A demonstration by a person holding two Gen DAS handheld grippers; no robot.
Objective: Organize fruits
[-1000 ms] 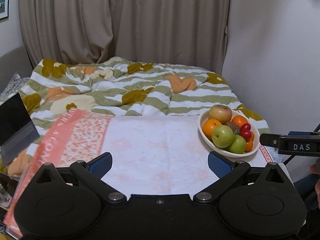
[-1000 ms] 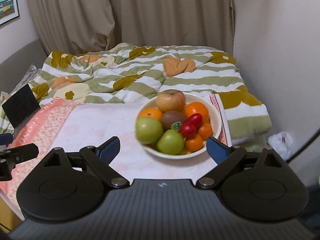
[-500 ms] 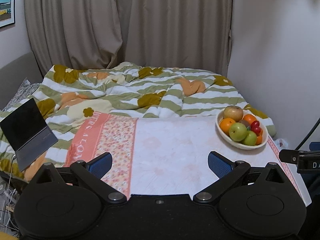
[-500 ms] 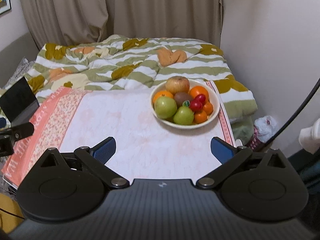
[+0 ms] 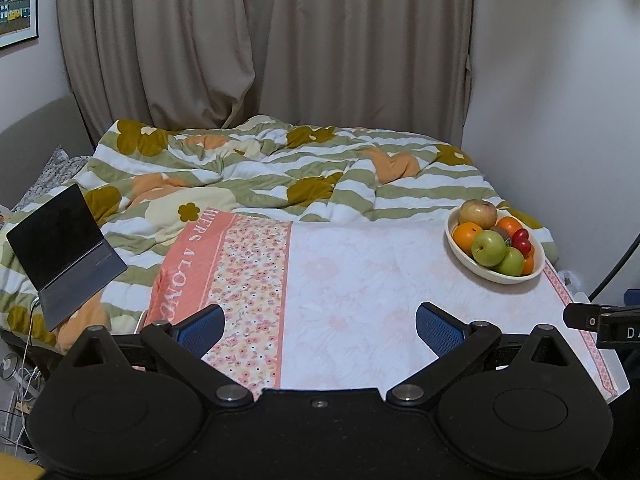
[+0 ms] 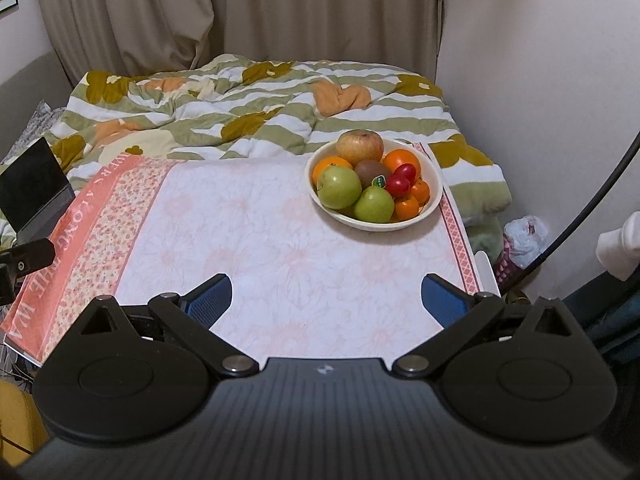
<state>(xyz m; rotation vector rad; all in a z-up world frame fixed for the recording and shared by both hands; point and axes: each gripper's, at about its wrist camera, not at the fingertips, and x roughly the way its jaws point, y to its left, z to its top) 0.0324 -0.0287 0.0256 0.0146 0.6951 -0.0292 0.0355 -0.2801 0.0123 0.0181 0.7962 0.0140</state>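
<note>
A cream bowl [image 6: 434,204] stands at the far right of the table, also visible as the bowl [image 5: 464,256] in the left wrist view. Piled in it are a reddish apple [image 6: 359,147], two green apples [image 6: 339,187], oranges [image 6: 402,159], a kiwi [image 6: 370,171], small red fruits [image 6: 400,180] and little tangerines [image 6: 406,207]. My right gripper [image 6: 326,300] hangs open over the near table edge, well short of the bowl, nothing between its fingers. My left gripper [image 5: 319,326] is open too, over the cloth's near edge, left of the bowl.
A pink floral cloth [image 5: 360,300] covers the table. Behind it lies a bed with a green-striped quilt [image 5: 280,168]. An open laptop [image 5: 64,244] sits on the bed at left. A wall is close on the right; a plastic bag [image 6: 524,236] lies on the floor there.
Both grippers have pulled back and risen from the bowl, which now looks smaller and farther. Both stayed open. The fruits have not moved.
</note>
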